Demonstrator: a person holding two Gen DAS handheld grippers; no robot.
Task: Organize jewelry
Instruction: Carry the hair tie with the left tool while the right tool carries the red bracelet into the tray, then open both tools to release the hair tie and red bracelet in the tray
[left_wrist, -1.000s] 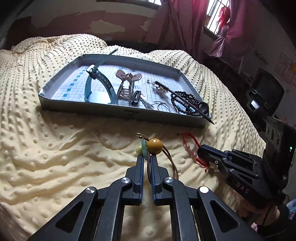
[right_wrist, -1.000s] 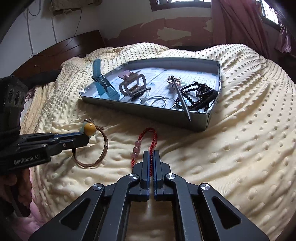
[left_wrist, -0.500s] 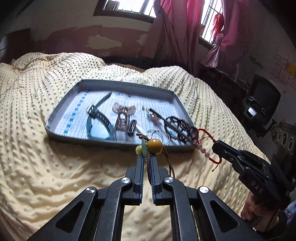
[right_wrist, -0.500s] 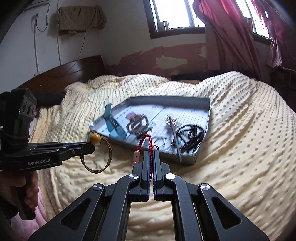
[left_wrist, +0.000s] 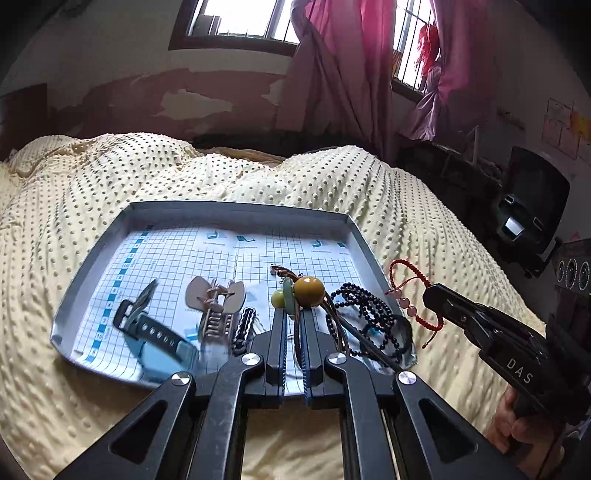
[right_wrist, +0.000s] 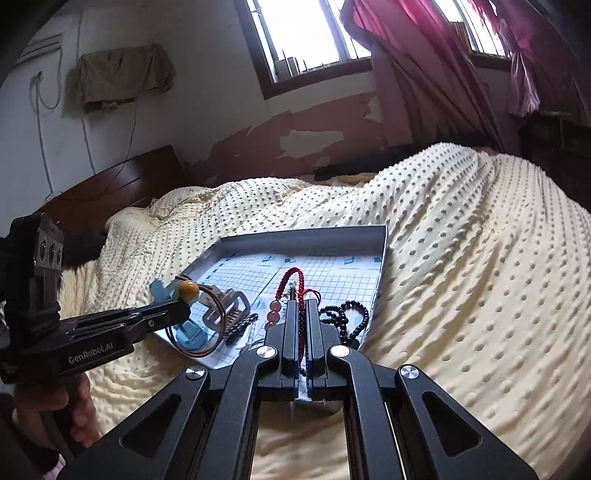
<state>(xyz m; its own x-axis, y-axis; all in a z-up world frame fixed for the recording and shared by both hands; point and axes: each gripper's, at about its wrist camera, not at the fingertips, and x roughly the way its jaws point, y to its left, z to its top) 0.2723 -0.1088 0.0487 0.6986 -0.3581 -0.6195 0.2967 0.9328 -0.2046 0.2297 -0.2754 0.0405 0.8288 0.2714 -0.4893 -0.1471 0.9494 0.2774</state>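
A grey metal tray (left_wrist: 92, 266) (right_wrist: 382, 266) with a gridded liner lies on the bed. My left gripper (left_wrist: 292, 314) (right_wrist: 184, 304) is shut on a brown cord bracelet with a yellow bead (left_wrist: 309, 291) (right_wrist: 190, 290), held above the tray's near edge. My right gripper (right_wrist: 303, 304) (left_wrist: 430, 293) is shut on a red string bracelet with pink beads (right_wrist: 290, 280) (left_wrist: 410, 275), hanging over the tray's right side. In the tray lie a blue watch strap (left_wrist: 155, 332), a beige hair claw (left_wrist: 216, 302), a black hair clip (left_wrist: 243, 328) and a black bead necklace (left_wrist: 365, 306).
A cream dotted bedspread (left_wrist: 258, 173) covers the bed under the tray. A dark wooden headboard (right_wrist: 110, 184) stands at the left. Pink curtains (left_wrist: 332, 74) hang by the windows. A black chair (left_wrist: 532, 210) stands to the right of the bed. A hand (right_wrist: 70, 410) holds the left gripper.
Both grippers rose off the bedspread with their bracelets and moved forward over the tray. The red bracelet, lying on the bed a second ago, now hangs in the air.
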